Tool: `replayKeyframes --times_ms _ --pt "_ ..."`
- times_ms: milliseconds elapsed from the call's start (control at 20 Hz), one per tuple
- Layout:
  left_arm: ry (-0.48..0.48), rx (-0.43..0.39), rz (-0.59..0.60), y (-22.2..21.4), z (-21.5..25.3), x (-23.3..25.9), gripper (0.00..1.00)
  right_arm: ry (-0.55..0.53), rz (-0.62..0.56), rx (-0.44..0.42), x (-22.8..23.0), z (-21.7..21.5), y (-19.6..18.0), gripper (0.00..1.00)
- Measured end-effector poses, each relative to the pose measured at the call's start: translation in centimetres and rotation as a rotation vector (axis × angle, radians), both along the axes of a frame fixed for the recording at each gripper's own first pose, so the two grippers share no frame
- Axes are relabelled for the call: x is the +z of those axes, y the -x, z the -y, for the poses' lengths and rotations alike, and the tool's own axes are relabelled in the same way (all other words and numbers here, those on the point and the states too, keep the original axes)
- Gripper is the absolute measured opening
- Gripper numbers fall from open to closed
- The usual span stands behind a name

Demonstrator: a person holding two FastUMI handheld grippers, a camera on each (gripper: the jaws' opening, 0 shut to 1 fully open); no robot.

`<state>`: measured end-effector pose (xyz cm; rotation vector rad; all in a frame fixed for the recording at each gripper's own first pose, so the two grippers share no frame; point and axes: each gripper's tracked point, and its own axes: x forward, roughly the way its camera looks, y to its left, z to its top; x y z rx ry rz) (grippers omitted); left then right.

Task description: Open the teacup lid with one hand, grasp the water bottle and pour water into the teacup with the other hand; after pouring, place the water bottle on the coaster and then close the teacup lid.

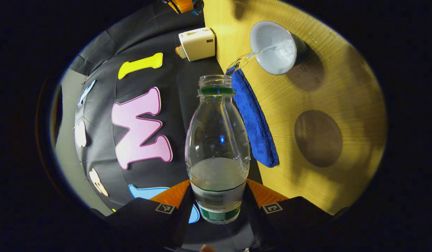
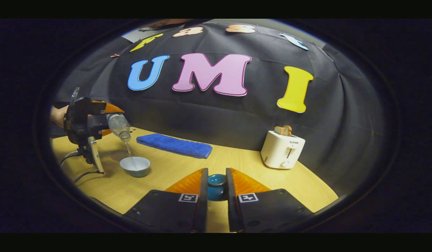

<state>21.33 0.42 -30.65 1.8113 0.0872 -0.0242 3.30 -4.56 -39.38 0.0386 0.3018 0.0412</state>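
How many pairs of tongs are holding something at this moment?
2. The left tongs grip the water bottle, tilted and pouring into the teacup. The right tongs grip the teacup lid, held between the fingers near the toaster.

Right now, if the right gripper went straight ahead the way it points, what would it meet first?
Probably nothing on the table: the right gripper, jaws shut on the teacup lid, faces bare tabletop, with the blue towel left and the toaster right. Depth is unclear.
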Motion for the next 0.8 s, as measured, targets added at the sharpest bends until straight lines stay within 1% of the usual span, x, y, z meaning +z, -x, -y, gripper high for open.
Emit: replayKeyframes --times_ms 50,150,200,250,300,350,400,500,550,600,750,800 --pt "-0.007 -0.007 0.005 -0.1 0.1 0.2 0.75 -0.001 0.000 0.000 0.0 0.1 -0.1 0.31" --pt "-0.030 -0.027 0.023 -0.4 0.1 0.6 0.75 0.000 0.000 0.001 0.0 0.0 -0.1 0.31" --pt "-0.041 -0.035 0.029 -0.6 0.2 0.7 0.75 -0.001 0.003 0.003 0.2 0.0 0.0 0.27" --pt "-0.053 -0.044 0.035 -0.8 0.3 1.1 0.75 -0.002 0.008 0.003 0.3 0.1 -0.1 0.27" --pt "-0.065 -0.054 0.040 -1.1 0.4 1.3 0.75 -0.002 0.010 0.003 0.3 0.1 0.0 0.31" --pt "-0.078 -0.062 0.044 -1.4 0.4 1.9 0.75 -0.002 0.011 0.002 0.3 0.2 -0.1 0.31" --pt "-0.089 -0.071 0.050 -1.8 0.5 2.1 0.75 -0.002 0.011 0.001 0.3 0.2 -0.1 0.27" --pt "-0.114 -0.087 0.063 -2.3 0.5 2.5 0.75 0.000 0.014 0.000 0.5 0.2 0.0 0.27" --pt "-0.122 -0.090 0.068 -2.5 0.3 2.7 0.75 0.002 0.016 -0.001 0.5 0.3 0.0 0.31" --pt "-0.129 -0.096 0.076 -2.7 0.3 2.8 0.75 0.003 0.017 0.000 0.5 0.3 0.0 0.27" --pt "-0.153 -0.121 0.099 -2.9 0.4 3.4 0.75 0.005 0.019 -0.003 0.5 0.5 -0.1 0.27" --pt "-0.164 -0.133 0.105 -3.0 0.5 3.5 0.75 0.004 0.019 -0.003 0.5 0.5 -0.2 0.31"
